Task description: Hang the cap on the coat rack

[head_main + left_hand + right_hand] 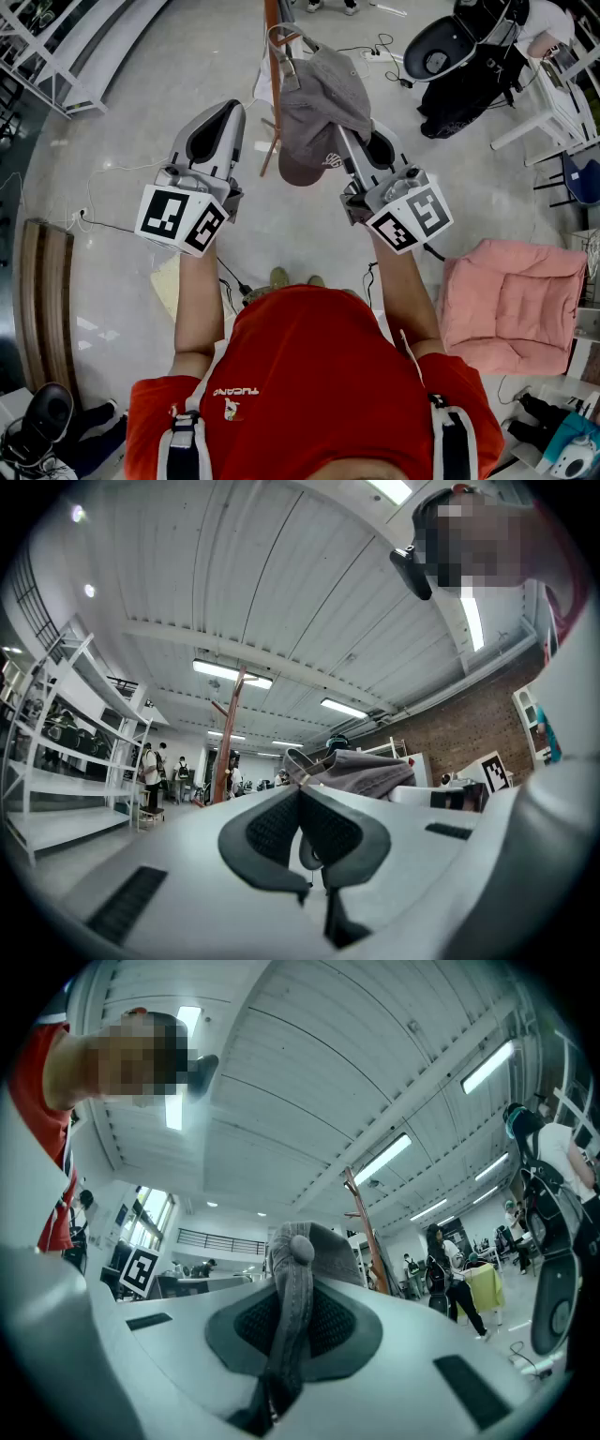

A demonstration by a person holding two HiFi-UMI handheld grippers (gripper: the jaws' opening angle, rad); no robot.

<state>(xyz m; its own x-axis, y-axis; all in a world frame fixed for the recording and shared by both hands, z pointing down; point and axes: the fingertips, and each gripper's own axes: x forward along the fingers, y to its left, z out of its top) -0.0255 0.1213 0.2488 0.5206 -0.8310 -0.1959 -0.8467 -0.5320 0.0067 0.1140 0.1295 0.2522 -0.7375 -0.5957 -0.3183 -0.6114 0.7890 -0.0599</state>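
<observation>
Red shirt (309, 375), the person's, lowest and nearest. Left gripper (300, 825): jaws together, nothing between them, held left of the cap. Right gripper (286, 1321): jaws clamped on a fold of the grey cap (319, 108), which is raised at far centre, just beside the wooden coat rack (273, 56) pole; contact cannot be told. Pink cushion (511, 300): on the floor, right.

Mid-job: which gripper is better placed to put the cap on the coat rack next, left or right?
Right. The right gripper has its fingers clamped on the cap, which hangs close beside the coat rack pole. The left gripper is shut, holding nothing.
</observation>
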